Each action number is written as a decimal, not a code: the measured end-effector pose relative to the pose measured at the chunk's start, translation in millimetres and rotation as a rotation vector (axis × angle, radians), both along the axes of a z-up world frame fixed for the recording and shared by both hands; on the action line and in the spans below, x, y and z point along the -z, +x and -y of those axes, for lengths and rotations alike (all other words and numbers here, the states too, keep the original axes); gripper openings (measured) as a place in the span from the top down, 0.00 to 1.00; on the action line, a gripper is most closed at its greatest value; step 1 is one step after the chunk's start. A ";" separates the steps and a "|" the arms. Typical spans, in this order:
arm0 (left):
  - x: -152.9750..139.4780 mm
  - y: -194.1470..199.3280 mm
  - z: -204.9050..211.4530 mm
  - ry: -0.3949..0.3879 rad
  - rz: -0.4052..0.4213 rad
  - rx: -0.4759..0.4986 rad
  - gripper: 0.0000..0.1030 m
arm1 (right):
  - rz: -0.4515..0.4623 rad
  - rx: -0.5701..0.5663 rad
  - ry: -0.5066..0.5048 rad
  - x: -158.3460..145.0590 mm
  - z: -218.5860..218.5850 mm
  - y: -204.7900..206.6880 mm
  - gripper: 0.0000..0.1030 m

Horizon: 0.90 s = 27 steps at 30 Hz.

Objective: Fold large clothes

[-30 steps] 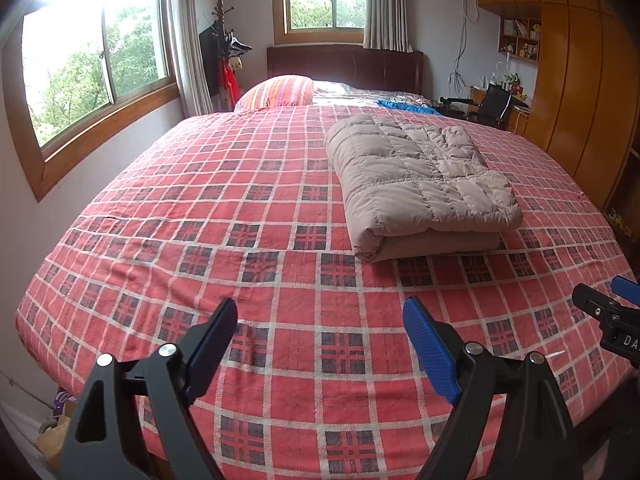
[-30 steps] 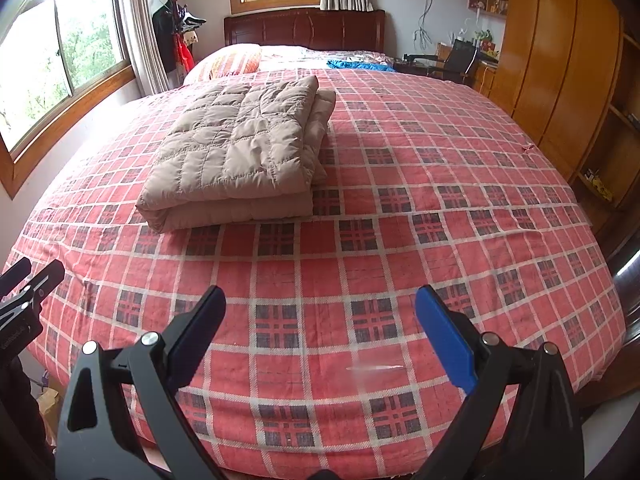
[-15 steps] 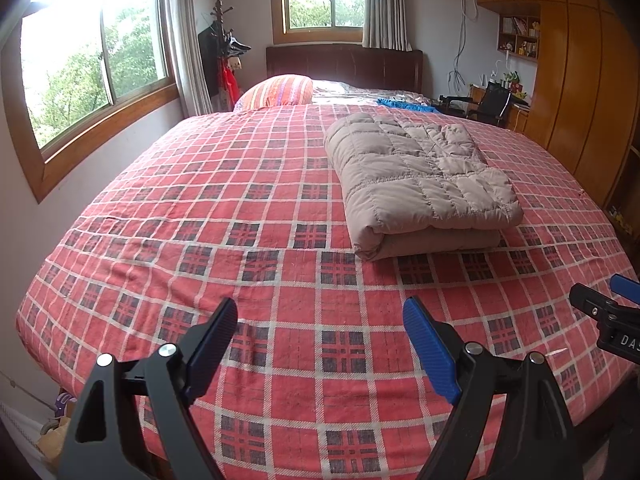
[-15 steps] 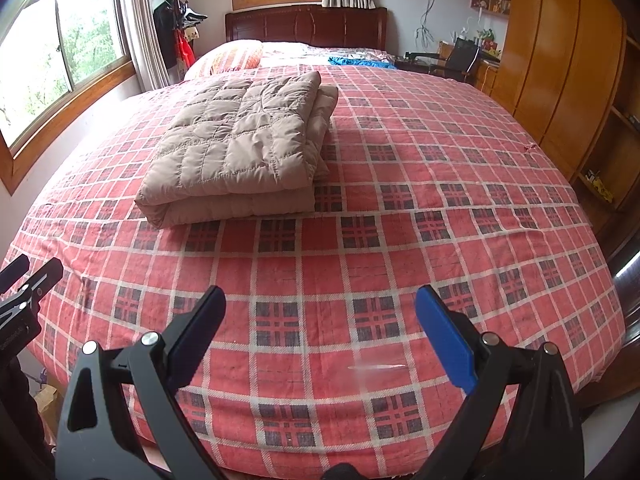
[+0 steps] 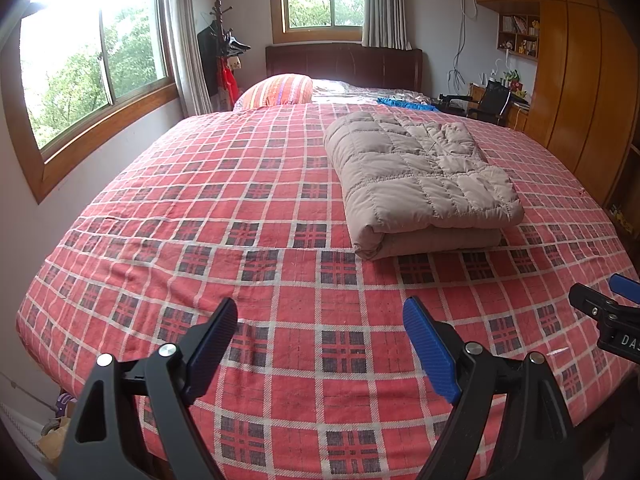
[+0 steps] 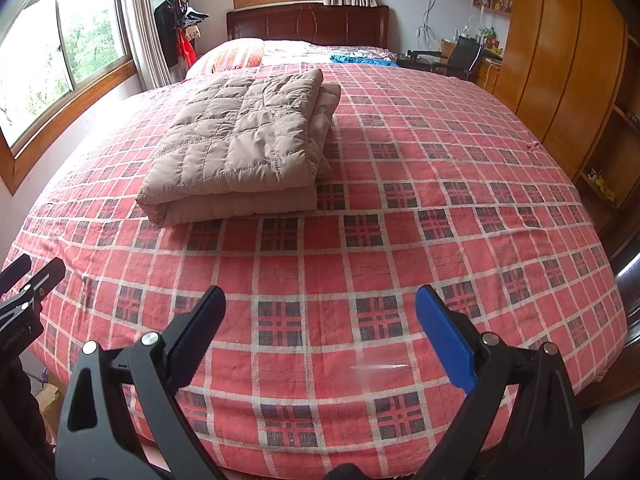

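Left tool: nearest the lens in the left wrist view; black arms with blue pads, spread wide, nothing between them; held over the foot end of the bed.
Right tool: same build, also spread wide and empty; over the foot end, further to the right. Its tip shows at the right edge of the left wrist view; the left tool's tip shows at the left edge of the right wrist view.
Bed cover: red plaid with dark squares, spread over the whole bed, slightly rumpled near the foot corner.
Quilted coat: beige, padded, folded into a thick rectangle of stacked layers; lies on the bed cover past both tools, well apart from them, around mid-bed. Folded edge faces the tools. In the right wrist view it sits left of centre, the lower layers sticking out a little on the right side.
Pillow: striped orange, at the head end, left side.
Blue cloth: small heap near the head end, right side.
Headboard: dark wood, against the far wall under a window.
Coat stand: left of the headboard, dark and red items hanging.
Wardrobe: tall, orange-brown wood, along the right wall.
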<state>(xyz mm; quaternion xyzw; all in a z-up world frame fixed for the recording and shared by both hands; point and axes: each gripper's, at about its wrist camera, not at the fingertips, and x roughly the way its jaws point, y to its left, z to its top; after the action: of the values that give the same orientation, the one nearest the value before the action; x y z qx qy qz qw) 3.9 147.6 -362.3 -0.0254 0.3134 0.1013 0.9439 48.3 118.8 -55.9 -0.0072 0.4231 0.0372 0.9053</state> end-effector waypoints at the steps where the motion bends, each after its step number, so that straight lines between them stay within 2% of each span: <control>1: 0.1 0.0 0.1 0.001 0.000 0.000 0.17 | 0.000 0.000 0.001 0.0 -0.1 -0.1 0.07; 19: 0.2 0.4 -0.3 0.002 -0.001 0.001 0.17 | 0.007 0.006 -0.029 2.0 -1.8 1.3 0.08; 27: 0.5 0.7 -0.6 0.001 -0.002 0.001 0.17 | -0.019 0.003 0.005 4.4 2.6 4.0 0.08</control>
<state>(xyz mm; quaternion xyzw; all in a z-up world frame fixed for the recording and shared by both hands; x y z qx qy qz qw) 4.6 148.3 -362.8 -0.0245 0.3143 0.1011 0.9436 52.3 116.2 -60.3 -0.0038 0.4315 0.0368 0.9014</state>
